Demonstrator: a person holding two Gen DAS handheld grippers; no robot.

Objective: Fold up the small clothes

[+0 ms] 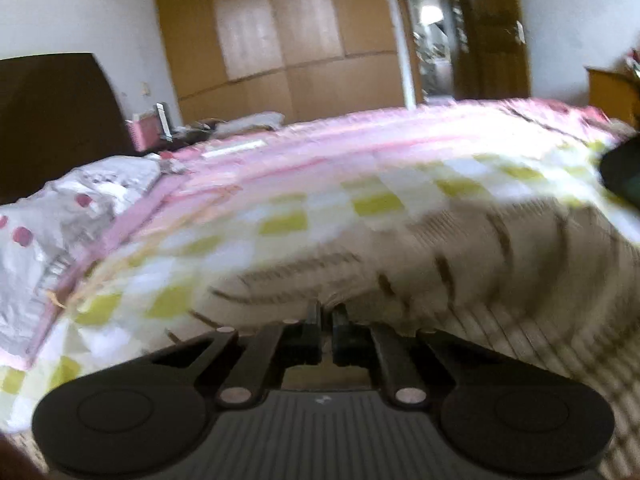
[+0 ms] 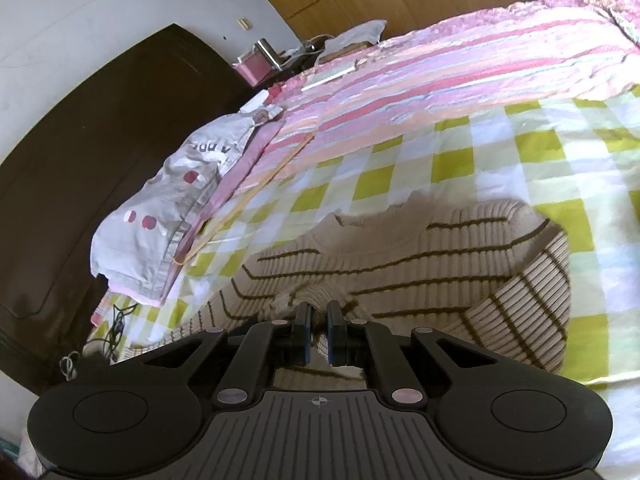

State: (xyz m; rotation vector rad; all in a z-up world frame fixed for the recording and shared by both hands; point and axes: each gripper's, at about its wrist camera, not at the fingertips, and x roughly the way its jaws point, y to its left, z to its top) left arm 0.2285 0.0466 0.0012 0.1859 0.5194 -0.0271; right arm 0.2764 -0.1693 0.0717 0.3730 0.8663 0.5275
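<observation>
A beige knitted sweater with thin brown stripes (image 2: 400,256) lies on a green-and-white checked bedspread (image 2: 480,152), neck opening toward the far side. My right gripper (image 2: 319,312) is shut on a bunched fold at the sweater's near edge, and fabric shows between its blue pads. In the blurred left wrist view the sweater (image 1: 460,248) rises in a fold just beyond my left gripper (image 1: 329,314). Its fingers stand close together, shut on the sweater's near edge. The bedspread (image 1: 280,220) shows beyond it.
A pink striped blanket (image 2: 440,64) covers the far half of the bed. A white pillow with red dots (image 2: 172,208) lies at the left by a dark headboard (image 2: 100,140). Behind stand a wooden wardrobe (image 1: 280,40) and a doorway (image 1: 432,32). A dark shape (image 1: 620,172) intrudes at the right edge.
</observation>
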